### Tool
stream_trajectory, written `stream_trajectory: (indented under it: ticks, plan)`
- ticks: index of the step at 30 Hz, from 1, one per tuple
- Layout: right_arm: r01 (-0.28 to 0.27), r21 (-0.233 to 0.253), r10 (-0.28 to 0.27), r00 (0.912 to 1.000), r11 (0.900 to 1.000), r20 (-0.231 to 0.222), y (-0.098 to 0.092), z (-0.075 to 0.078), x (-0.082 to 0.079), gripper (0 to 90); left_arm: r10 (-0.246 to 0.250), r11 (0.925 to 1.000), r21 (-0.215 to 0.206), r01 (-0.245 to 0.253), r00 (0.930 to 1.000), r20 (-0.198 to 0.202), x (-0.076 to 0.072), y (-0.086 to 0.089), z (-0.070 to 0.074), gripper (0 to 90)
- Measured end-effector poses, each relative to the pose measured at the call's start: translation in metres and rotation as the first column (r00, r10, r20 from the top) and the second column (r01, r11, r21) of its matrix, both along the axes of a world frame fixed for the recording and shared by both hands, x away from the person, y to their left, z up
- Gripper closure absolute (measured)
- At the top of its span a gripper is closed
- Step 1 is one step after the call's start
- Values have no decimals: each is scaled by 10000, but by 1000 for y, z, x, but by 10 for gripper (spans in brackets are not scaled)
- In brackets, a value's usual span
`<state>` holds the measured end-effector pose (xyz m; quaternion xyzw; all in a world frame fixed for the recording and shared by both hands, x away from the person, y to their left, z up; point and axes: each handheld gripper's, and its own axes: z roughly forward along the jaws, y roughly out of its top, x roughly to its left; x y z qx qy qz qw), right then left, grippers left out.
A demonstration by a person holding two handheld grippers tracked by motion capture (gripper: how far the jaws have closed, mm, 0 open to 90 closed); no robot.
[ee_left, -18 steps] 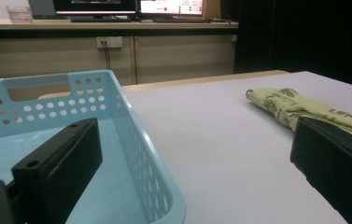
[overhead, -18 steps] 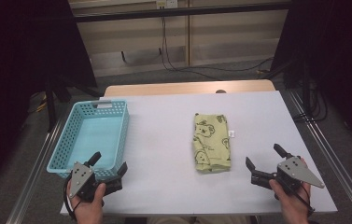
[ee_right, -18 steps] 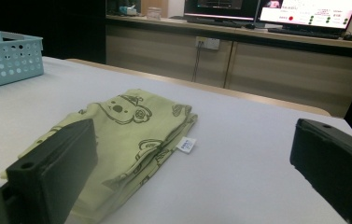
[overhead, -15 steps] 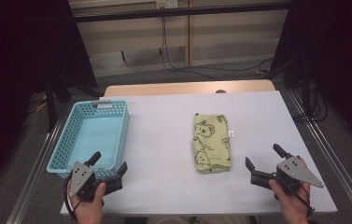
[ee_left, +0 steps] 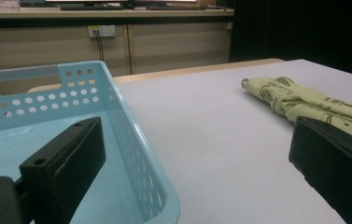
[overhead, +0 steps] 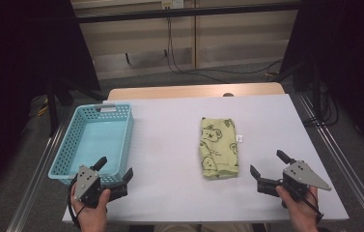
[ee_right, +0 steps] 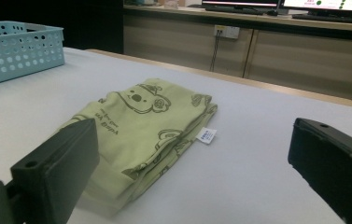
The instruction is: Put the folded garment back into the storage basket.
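A folded light-green cloth [overhead: 218, 148] printed with koala figures lies on the white table, right of centre; a small white tag sticks out of its right side. A light-blue perforated basket [overhead: 68, 152] with nothing in it stands at the left. My left gripper [overhead: 115, 170] is held at the basket's near right corner, open, nothing between its jaws. My right gripper [overhead: 269, 163] is open near the front edge, just right of the cloth's near end. The cloth [ee_right: 141, 126] lies ahead of the right jaws, and the cloth [ee_left: 299, 100] appears far right past the basket [ee_left: 122, 121].
The white table top [overhead: 170, 159] sits on a wooden table with metal rails at both sides. Cables hang against the back wall. Bare table lies between basket and cloth.
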<state>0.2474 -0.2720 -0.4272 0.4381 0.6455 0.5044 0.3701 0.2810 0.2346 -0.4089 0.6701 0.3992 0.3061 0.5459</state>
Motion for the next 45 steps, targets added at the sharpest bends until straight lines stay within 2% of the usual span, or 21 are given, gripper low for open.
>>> stream_trajectory:
  ticks: [5,7,8,9,14,15,17,20,23,25,27,29,30,31,33,38,39,40,41,42,45]
  plan:
    - [-228,63,229,9996,9997,-145,0,0,0,16,-165,9998,54,165,9998,-64,0,-2,-1,36]
    - [-405,63,406,9991,9992,-155,1,0,0,16,-588,9982,87,591,9979,-256,1,-2,1,38]
    - [-405,63,406,9991,9992,-155,1,0,0,16,-588,9982,87,591,9979,-256,1,-2,1,39]
    - [-461,15,461,9986,9989,-244,3,0,0,15,-875,9962,-24,875,9955,-354,2,-3,1,41]
    - [-581,115,586,9971,9982,-492,3,0,0,14,-1083,9941,-76,1081,9934,-382,3,-6,4,39]
    - [-599,155,607,9965,9981,-574,3,1,0,14,-1122,9936,-172,1115,9927,-439,5,-8,4,36]
    - [-738,222,753,9943,9970,-756,5,0,1,15,-1199,9927,86,1205,9914,-516,7,-12,5,36]
    - [-916,274,937,9918,9954,-865,7,0,1,12,-1461,9893,-73,1459,9879,-525,7,-20,7,36]
    - [-1024,139,1032,9901,9946,-948,11,-1,3,14,-1683,9856,94,1691,9840,-589,9,-28,8,36]
    - [-1045,109,1050,9896,9945,-986,13,-1,4,14,-1683,9852,238,1698,9843,-534,12,-35,9,37]
    - [-1217,-60,1204,9868,9925,-1082,16,-3,5,15,-1881,9818,139,1893,9802,-624,16,-41,10,39]
    - [-1325,-10,1315,9846,9912,-1148,18,-3,5,15,-1924,9811,78,1932,9794,-605,20,-48,11,39]
    - [-1325,-10,1315,9846,9912,-1148,18,-3,5,15,-1994,9790,297,2016,9778,-645,22,-50,11,39]
    - [-1338,-76,1320,9844,9910,-1166,18,-4,6,16,-2079,9779,72,2088,9759,-663,24,-54,11,39]
    - [-1259,-186,1226,9845,9919,-1257,18,-4,6,16,-2159,9762,16,2167,9732,-796,29,-60,10,38]
    - [-1223,-190,1188,9843,9923,-1304,22,-3,7,19,-2271,9729,199,2302,9685,-1021,40,-71,10,37]
    - [-1252,-208,1213,9835,9919,-1338,23,-3,8,19,-2425,9689,209,2467,9626,-1207,45,-77,9,38]
    - [-1222,-232,1179,9834,9922,-1381,24,-3,9,19,-2425,9689,209,2467,9626,-1207,45,-77,9,38]
    - [-1192,-186,1154,9834,9927,-1401,25,-3,9,19,-2496,9659,357,2563,9591,-1332,47,-79,9,37]
    - [-1209,-164,1173,9829,9925,-1416,26,-2,10,19,-2569,9650,166,2616,9564,-1390,48,-83,8,37]
    - [-1202,-135,1167,9811,9927,-1547,28,-2,12,19,-2766,9579,395,2845,9508,-1391,54,-91,8,36]
